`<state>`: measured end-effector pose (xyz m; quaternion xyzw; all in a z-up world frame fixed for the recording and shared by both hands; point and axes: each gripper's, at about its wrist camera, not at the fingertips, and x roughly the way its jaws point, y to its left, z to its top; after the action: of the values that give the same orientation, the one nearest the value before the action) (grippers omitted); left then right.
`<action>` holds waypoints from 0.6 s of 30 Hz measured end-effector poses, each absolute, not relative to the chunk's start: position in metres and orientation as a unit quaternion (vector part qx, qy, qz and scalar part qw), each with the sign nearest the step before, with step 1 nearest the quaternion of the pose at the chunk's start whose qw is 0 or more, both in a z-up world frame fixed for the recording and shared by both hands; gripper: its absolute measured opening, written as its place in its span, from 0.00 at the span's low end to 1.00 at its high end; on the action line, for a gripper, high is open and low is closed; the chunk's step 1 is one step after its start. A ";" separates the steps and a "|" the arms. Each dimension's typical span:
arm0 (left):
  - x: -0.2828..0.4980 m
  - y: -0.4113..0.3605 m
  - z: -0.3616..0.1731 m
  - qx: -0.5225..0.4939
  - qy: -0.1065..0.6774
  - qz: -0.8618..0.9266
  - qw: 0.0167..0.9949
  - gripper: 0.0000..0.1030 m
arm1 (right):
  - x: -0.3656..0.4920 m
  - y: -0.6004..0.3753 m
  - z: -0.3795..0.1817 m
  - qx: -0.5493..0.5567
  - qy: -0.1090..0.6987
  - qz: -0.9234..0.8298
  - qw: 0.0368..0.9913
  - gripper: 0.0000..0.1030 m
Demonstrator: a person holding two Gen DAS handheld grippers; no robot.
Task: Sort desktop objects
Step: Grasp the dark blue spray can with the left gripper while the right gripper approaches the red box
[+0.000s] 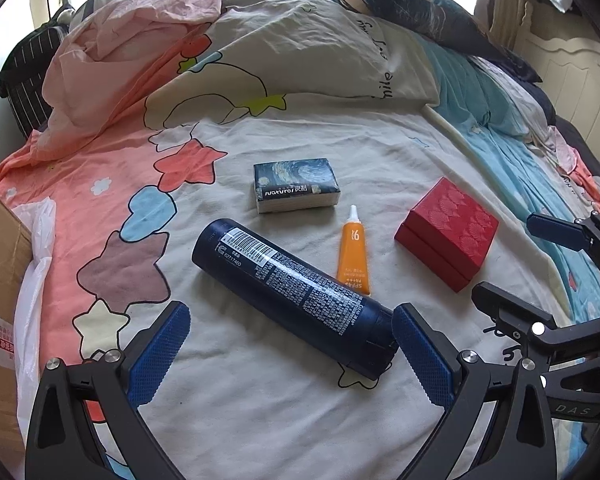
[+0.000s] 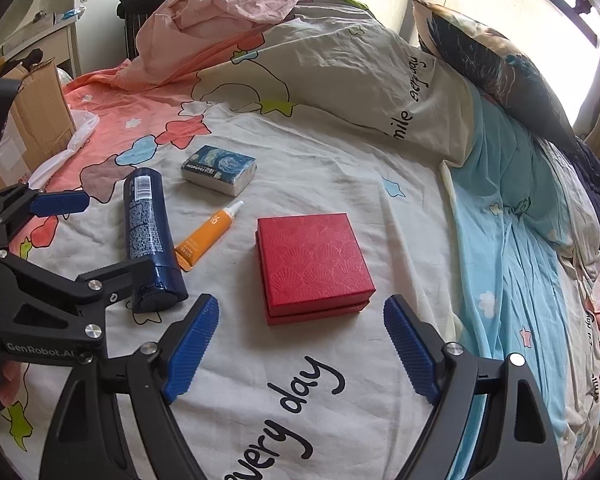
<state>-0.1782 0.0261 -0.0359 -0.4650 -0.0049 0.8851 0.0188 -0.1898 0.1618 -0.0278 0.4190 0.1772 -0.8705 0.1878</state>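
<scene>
Four objects lie on a cartoon-print bed sheet (image 1: 260,400). A dark blue bottle (image 1: 292,292) lies on its side, with its cap end beside the right finger of my open left gripper (image 1: 291,311). Beyond it are a starry-print tissue pack (image 1: 296,186), an orange tube (image 1: 354,256) and a red square box (image 1: 446,234). In the right wrist view the red box (image 2: 312,264) sits just ahead of my open, empty right gripper (image 2: 300,306). The bottle (image 2: 148,224), tube (image 2: 208,236) and tissue pack (image 2: 220,170) lie to its left, by the left gripper (image 2: 96,240).
A cardboard box (image 2: 36,120) with a white plastic bag (image 1: 32,280) stands at the bed's left edge. A crumpled quilt (image 1: 260,52) and a dark pillow (image 2: 500,72) are heaped at the far side. Blue sheet (image 2: 512,264) lies to the right. The right gripper (image 1: 528,264) is at the right.
</scene>
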 end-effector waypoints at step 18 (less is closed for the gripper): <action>-0.195 0.036 -0.053 -0.483 -0.026 0.875 -0.003 1.00 | -0.202 0.176 -0.034 0.406 0.165 -0.876 0.199 0.80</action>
<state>-0.1952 0.0361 -0.0527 -0.4830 -0.0264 0.8752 -0.0032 -0.2020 0.1758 -0.0344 0.4061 0.1652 -0.8765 0.1991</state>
